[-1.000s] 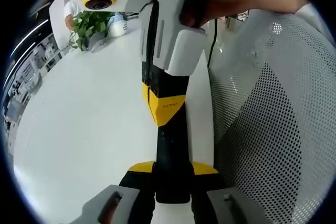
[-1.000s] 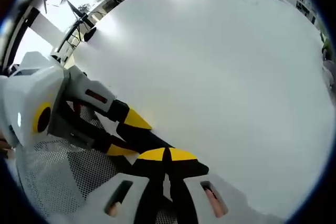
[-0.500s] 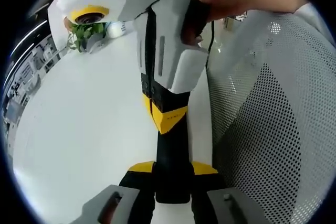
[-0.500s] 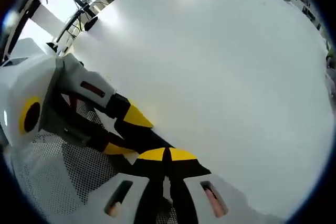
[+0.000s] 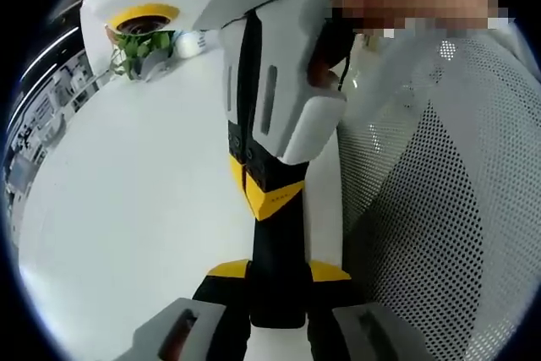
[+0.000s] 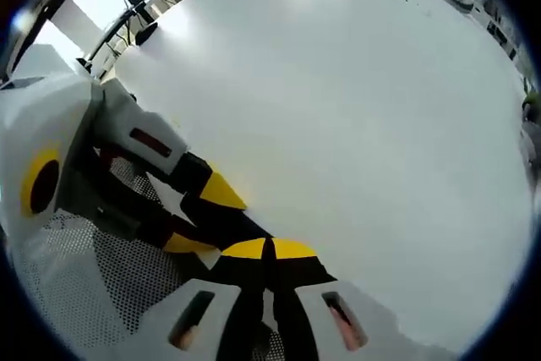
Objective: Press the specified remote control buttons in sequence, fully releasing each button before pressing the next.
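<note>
Both views are bright and evenly lit. In the right gripper view the white table (image 6: 355, 124) carries broad soft glare toward its far edge, and strong daylight blows out the window area (image 6: 80, 19) at the upper left. Shadows are faint and soft under the gripper parts. The fisheye lens bends the straight table edges into curves, most strongly near the borders. In the left gripper view the nearest white housing (image 5: 279, 82) and the mesh chair back (image 5: 439, 209) look slightly soft, and the plant (image 5: 139, 44) far off is small and indistinct.
</note>
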Motion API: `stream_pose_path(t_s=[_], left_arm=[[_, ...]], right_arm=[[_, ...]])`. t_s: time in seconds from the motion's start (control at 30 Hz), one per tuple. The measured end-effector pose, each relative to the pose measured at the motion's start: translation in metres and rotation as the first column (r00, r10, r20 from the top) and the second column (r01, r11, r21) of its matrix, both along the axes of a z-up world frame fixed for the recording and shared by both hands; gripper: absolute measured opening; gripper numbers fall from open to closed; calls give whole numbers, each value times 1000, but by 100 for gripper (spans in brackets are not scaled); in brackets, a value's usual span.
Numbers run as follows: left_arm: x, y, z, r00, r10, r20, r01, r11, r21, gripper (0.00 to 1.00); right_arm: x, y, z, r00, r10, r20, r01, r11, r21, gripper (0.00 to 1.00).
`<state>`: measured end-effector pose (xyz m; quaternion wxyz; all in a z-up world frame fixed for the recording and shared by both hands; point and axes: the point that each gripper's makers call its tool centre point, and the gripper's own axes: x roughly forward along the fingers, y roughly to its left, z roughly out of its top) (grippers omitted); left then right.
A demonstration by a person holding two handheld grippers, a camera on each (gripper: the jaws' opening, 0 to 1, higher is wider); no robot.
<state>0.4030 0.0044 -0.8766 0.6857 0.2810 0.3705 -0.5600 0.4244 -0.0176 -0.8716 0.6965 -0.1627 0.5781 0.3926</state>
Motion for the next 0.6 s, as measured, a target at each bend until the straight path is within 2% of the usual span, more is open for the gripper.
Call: stream_pose_path(t_s=[0.1, 0.2, 0.33, 0.6], left_arm=[[0, 0, 0, 1000, 2, -3, -2, 1000, -3, 23], [-1, 0, 0, 1000, 3, 0, -3, 1000, -3, 23], [-1, -1, 1, 1000, -1, 13, 1, 1000, 2, 23], [-1, -1, 1, 1000, 1, 16, -1, 1000, 6, 24]], right_arm=[[2, 3, -2, 1000, 12, 23, -12, 1000, -9, 0], [2, 2, -2, 1000, 21, 21, -21, 1000, -23, 0], [2, 0, -1, 999, -35, -11, 35, 999, 17, 0], [0, -2, 0, 998, -46, -49, 47, 999, 24, 0]])
